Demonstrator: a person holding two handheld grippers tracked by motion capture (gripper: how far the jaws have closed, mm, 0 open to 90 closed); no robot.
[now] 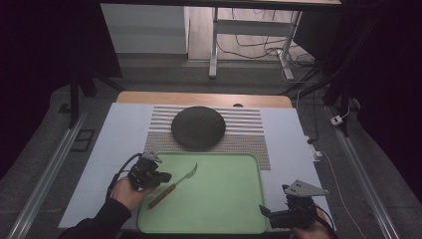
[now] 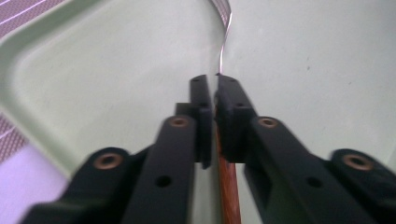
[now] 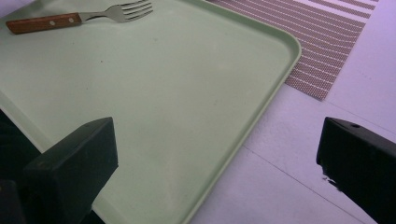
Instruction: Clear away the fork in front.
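Observation:
A fork (image 1: 174, 185) with a brown wooden handle lies flat on the pale green tray (image 1: 224, 199), towards its left side, tines pointing to the far right. My left gripper (image 1: 166, 177) hovers just over the handle with its jaws shut together and empty. In the left gripper view the wooden handle (image 2: 227, 186) and metal neck show in line beneath the shut left gripper (image 2: 215, 81). My right gripper (image 1: 263, 211) stands open and empty at the tray's near right corner. In the right gripper view the fork (image 3: 46, 22) lies far off, beyond the wide right gripper (image 3: 217, 140).
A dark round plate (image 1: 198, 127) sits on a striped placemat (image 1: 249, 119) just beyond the tray. White sheeting (image 1: 124, 134) covers the table around them. The tray's raised rim (image 3: 275, 84) runs under my right gripper, beside the placemat's corner (image 3: 327, 42).

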